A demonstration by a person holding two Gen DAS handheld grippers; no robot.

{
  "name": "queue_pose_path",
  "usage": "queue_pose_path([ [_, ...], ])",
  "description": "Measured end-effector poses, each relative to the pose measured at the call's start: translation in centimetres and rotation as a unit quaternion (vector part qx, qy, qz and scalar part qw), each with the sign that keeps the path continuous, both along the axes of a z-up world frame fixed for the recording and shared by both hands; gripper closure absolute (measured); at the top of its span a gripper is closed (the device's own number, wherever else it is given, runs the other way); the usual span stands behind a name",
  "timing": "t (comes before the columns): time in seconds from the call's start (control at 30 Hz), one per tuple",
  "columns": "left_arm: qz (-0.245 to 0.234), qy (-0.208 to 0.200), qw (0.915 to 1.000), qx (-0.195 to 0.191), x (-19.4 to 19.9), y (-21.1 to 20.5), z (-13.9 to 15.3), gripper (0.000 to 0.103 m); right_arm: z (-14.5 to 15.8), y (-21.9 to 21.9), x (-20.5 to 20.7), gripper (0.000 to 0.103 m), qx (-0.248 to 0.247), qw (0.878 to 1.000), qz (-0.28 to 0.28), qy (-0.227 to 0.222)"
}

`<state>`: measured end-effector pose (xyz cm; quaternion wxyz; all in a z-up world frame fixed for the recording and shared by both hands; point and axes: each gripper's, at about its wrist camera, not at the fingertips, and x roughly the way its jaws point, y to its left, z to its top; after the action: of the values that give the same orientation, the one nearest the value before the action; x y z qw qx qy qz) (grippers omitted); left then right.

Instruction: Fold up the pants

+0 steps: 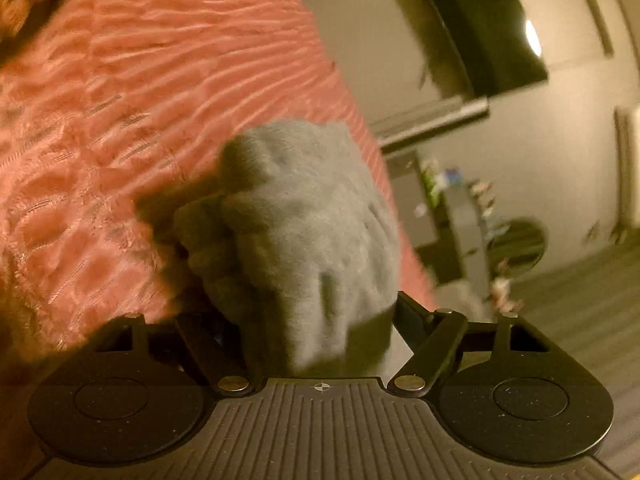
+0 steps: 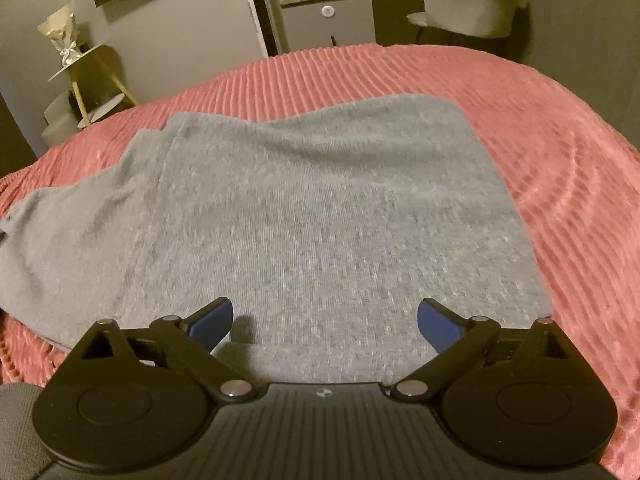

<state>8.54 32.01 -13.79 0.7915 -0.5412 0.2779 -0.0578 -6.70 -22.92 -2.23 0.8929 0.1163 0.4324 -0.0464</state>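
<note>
Pink ribbed bedspread (image 2: 560, 128): grey pants (image 2: 312, 208) flat under right hand-held gripper (image 2: 325, 322), wide open, empty; long axis runs leftward. Left hand-held gripper (image 1: 320, 320) has bunched cloth between spread jaws, grip unclear.

Pants (image 2: 304, 208) lie spread on a bedspread (image 2: 560, 128), reaching from the right gripper (image 2: 325, 320) toward 12 o'clock, with a loose edge trailing off at 9 o'clock. The gripper's 2 fingers hover over the near hem, well apart, fabric below and between them. Behind the bed, a cabinet (image 2: 328, 20) stands at 12 o'clock, a chair (image 2: 472, 0) at 1 o'clock, a side stand (image 2: 88, 76) at 10 o'clock. In the left wrist view, a bunched fold of the pants (image 1: 304, 232) fills the left gripper (image 1: 320, 320), bedspread (image 1: 140, 80) at 10 o'clock, floor (image 1: 580, 300) at 3 o'clock.
</note>
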Motion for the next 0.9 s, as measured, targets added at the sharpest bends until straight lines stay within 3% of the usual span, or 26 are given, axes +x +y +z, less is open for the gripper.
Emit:
queue_pose_path([
  [0.03, 0.004, -0.006, 0.9999, -0.01, 0.2, 0.1, 0.1, 0.022, 0.0, 0.0, 0.1, 0.004, -0.002, 1.0, 0.001, 0.001],
  [0.07, 0.001, -0.009, 0.9999, -0.011, 0.4, -0.1, 0.3, 0.032, -0.1, 0.0, 0.1, 0.004, -0.003, 1.0, 0.003, 0.002],
  [0.1, -0.007, -0.015, 0.9999, -0.003, 0.7, -0.4, 0.6, 0.054, -0.2, 0.0, 0.2, 0.004, -0.005, 1.0, 0.003, 0.005],
  [0.17, -0.016, -0.021, 0.9993, 0.027, 0.9, -1.2, 1.1, 0.069, -0.1, 0.1, 0.5, 0.004, -0.006, 1.0, 0.002, 0.007],
  [0.3, -0.004, -0.013, 0.999, 0.043, 0.5, -1.7, 2.0, 0.077, 0.8, -0.3, 0.3, 0.004, 0.005, 1.0, -0.004, -0.014],
  [0.4, -0.016, -0.027, 0.9919, 0.123, -0.1, -3.7, 5.9, 0.078, 1.1, -1.0, 0.0, 0.004, 0.013, 0.999, -0.015, -0.029],
  [0.53, -0.048, -0.094, 0.9804, 0.167, 0.0, -8.5, 13.0, 0.079, 1.6, -2.9, -1.0, 0.004, 0.039, 0.997, -0.047, -0.05],
  [0.6, -0.07, -0.144, 0.9677, 0.195, 0.0, -12.1, 16.9, 0.079, 2.1, -4.1, -1.7, 0.004, 0.055, 0.994, -0.064, -0.064],
  [0.67, -0.107, -0.2, 0.9419, 0.247, -0.5, -17.5, 20.6, 0.079, 2.7, -5.5, -2.5, 0.004, 0.065, 0.991, -0.085, -0.08],
  [0.73, -0.169, -0.24, 0.9171, 0.27, -0.5, -23.7, 22.8, 0.078, 3.5, -7.3, -3.6, 0.004, 0.078, 0.986, -0.112, -0.101],
  [0.83, -0.261, -0.257, 0.8783, 0.307, -0.6, -33.6, 22.7, 0.077, 4.3, -10.4, -5.4, 0.004, 0.104, 0.974, -0.154, -0.13],
  [0.9, -0.316, -0.213, 0.8702, 0.313, 0.0, -40.3, 19.8, 0.063, 4.5, -12.2, -6.6, 0.004, 0.121, 0.967, -0.176, -0.141],
])
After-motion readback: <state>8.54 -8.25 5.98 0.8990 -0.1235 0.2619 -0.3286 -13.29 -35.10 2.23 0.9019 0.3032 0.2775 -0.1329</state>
